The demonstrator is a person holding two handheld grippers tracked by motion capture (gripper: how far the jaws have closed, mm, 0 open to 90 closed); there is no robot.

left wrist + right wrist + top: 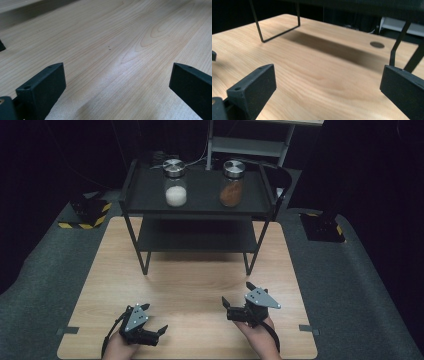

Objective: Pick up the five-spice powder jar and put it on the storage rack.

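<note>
High view is showing both jars, white (175,184) and brown (232,185), standing on the rack's top shelf (200,202) toward the table's far edge, well beyond both wide-open, empty grippers, left (152,326) and right (236,294), the right sitting nearer the brown one

2 jars (175,183) stand side by side on the rack (200,206) at the table's (190,285) far end.

1. A light wooden table (190,285) with visible grain stands on grey carpet (345,285).
2. A black two-tier rack (150,202) stands on the far half of the table, on thin legs.
3. On the rack's top shelf, a jar of white powder (175,183) at left and a jar of brown powder (232,184) at right, well apart, both with metal lids.
4. The lower shelf (195,240) looks bare, though it is dim.
5. A dark round spot (377,44) marks the tabletop, possibly a hole.
</note>
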